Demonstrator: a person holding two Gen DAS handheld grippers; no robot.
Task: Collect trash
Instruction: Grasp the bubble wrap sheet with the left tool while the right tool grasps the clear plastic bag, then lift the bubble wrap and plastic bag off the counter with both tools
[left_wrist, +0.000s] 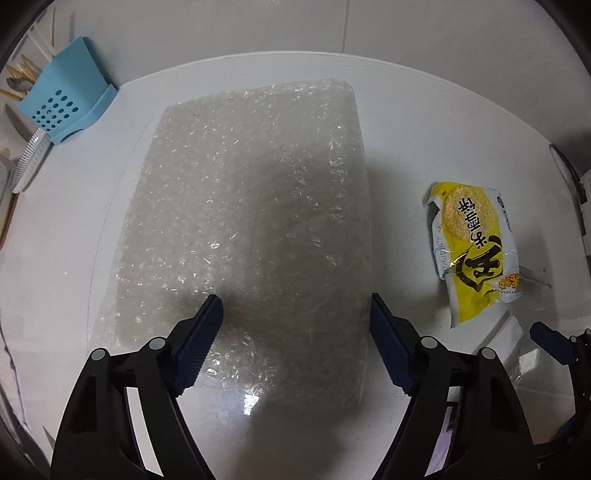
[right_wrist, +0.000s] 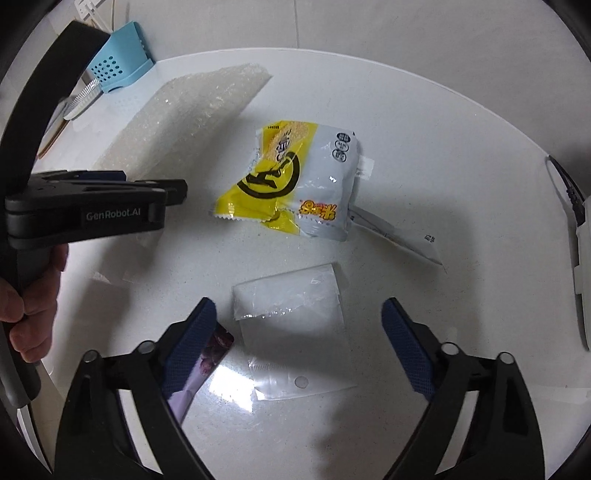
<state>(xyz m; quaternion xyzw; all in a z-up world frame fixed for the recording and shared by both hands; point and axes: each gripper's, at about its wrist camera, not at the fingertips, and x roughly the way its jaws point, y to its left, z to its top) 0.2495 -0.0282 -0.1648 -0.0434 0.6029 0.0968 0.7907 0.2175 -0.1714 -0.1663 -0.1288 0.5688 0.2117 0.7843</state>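
Bubble wrap sheet (left_wrist: 243, 206) straddled by spread left gripper (left_wrist: 295, 314), clear plastic bag (right_wrist: 291, 306) by spread right gripper (right_wrist: 299, 325); nothing gripped, yellow snack wrapper (right_wrist: 291, 177) uncollected

A pale blue plastic utensil holder with round drain holes (left_wrist: 64, 105) is standing at the far left of the glossy white countertop (left_wrist: 424, 110), against the white tiled wall (left_wrist: 258, 26). Wooden chopsticks and a spoon (left_wrist: 20, 75) are sticking out of it. Just beside it, a small ribbed white dish (left_wrist: 31, 162) is leaning on its edge.
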